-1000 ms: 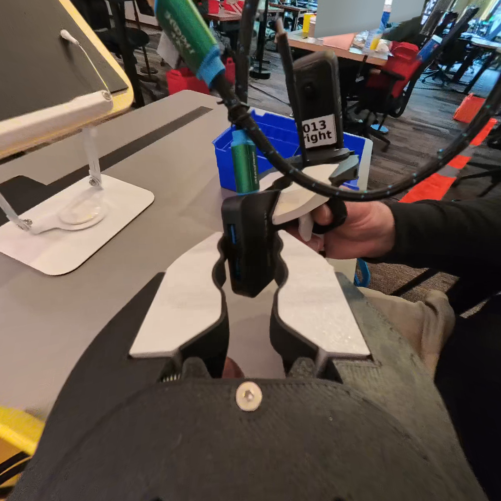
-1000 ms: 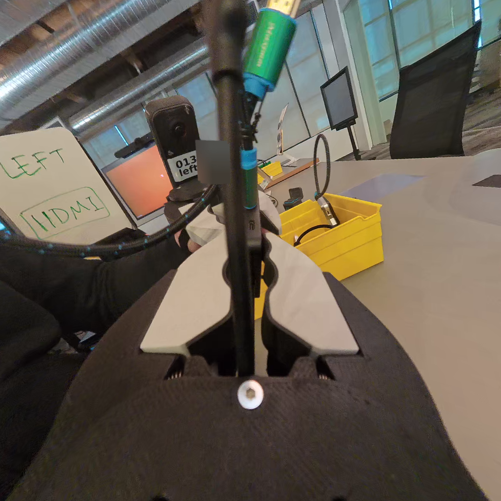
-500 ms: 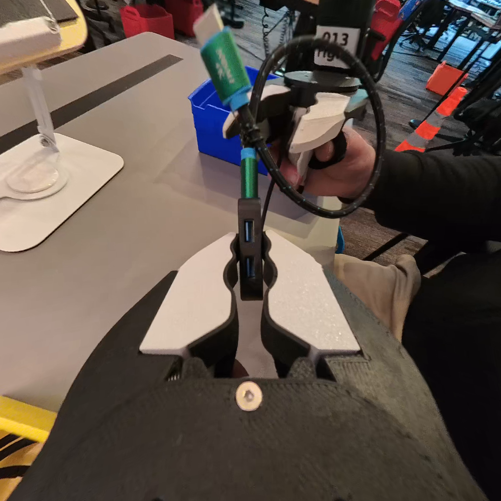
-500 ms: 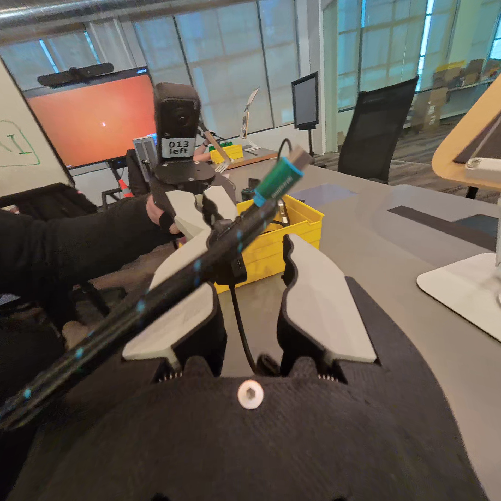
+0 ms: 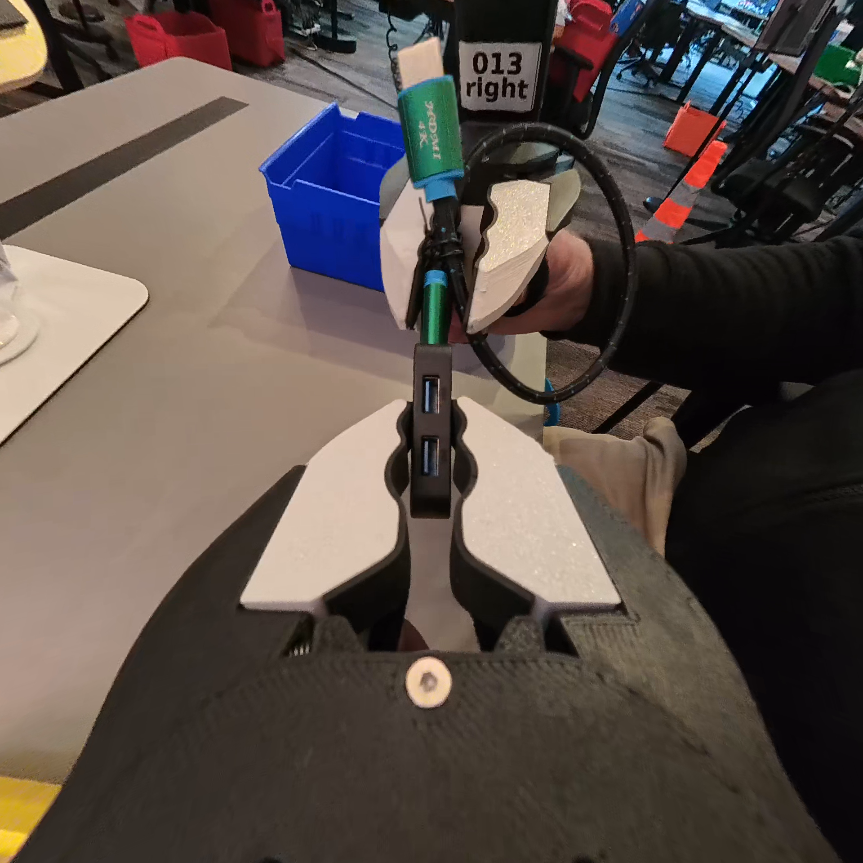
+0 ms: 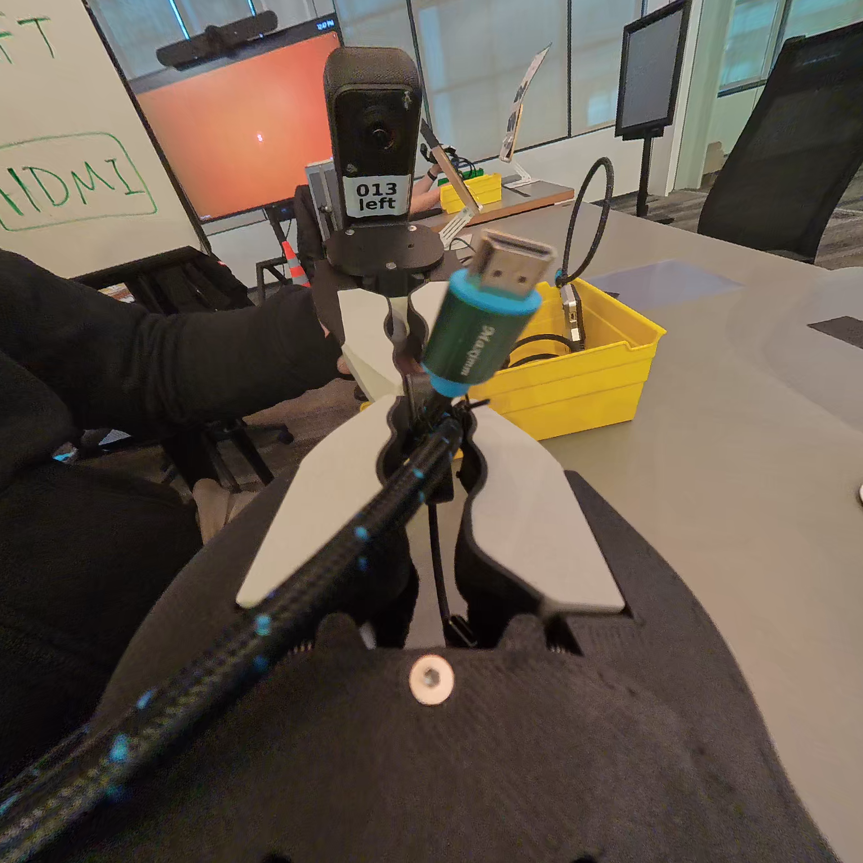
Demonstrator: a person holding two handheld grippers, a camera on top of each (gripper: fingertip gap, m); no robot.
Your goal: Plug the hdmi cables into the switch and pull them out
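Currently, the black switch [image 5: 430,448] is sitting clamped in the left gripper [image 5: 430,460], a green HDMI plug [image 5: 434,312] seated in its far end. The right gripper [image 6: 432,460] is closing around the braided cable [image 6: 327,565], above the grey table [image 5: 187,373], near the blue bin [image 5: 327,201].

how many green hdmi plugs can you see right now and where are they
2. One green plug is seated in the end of the black switch that the left tongs clamp. The other green plug is free, sticking up above the right tongs. No others visible.
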